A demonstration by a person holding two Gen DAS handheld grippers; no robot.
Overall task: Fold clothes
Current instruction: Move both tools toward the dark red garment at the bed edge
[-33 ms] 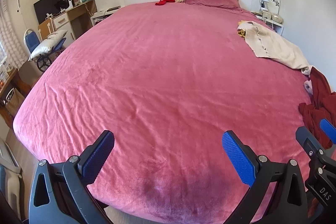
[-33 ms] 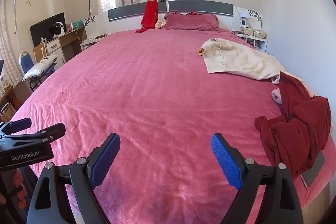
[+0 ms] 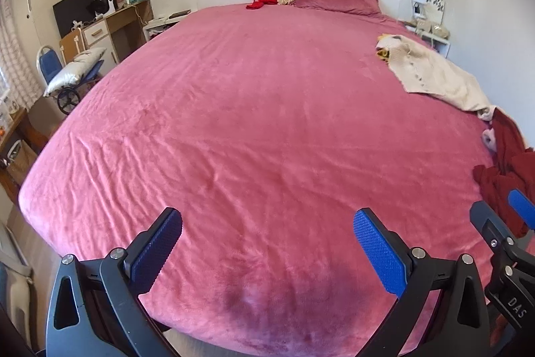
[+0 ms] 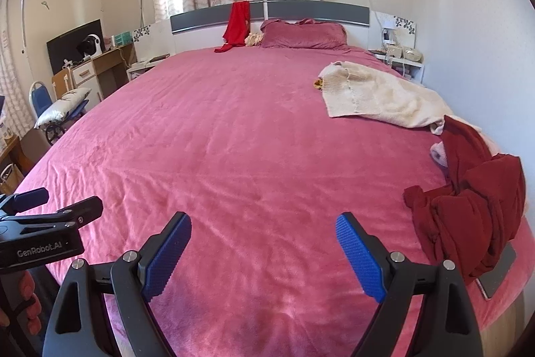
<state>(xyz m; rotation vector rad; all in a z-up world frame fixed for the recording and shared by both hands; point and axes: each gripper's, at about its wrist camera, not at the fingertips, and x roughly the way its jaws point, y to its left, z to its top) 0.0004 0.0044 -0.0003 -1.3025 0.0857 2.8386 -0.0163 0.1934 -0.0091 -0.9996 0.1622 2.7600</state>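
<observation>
Right wrist view: both the right gripper (image 4: pixel 264 251) and left gripper (image 3: pixel 267 248) are held open, empty, above the bed (image 4: pixel 234 139); dark red clothes (image 4: pixel 468 209) are heaped near right.

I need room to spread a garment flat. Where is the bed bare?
The pink bedspread is bare across its middle and left side. The right edge is crowded: cream sweater, then dark red clothes.

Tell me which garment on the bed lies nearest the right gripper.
The crumpled dark red garment, at the bed's right edge. The cream sweater lies farther up, and the bright red one hangs on the headboard.
</observation>
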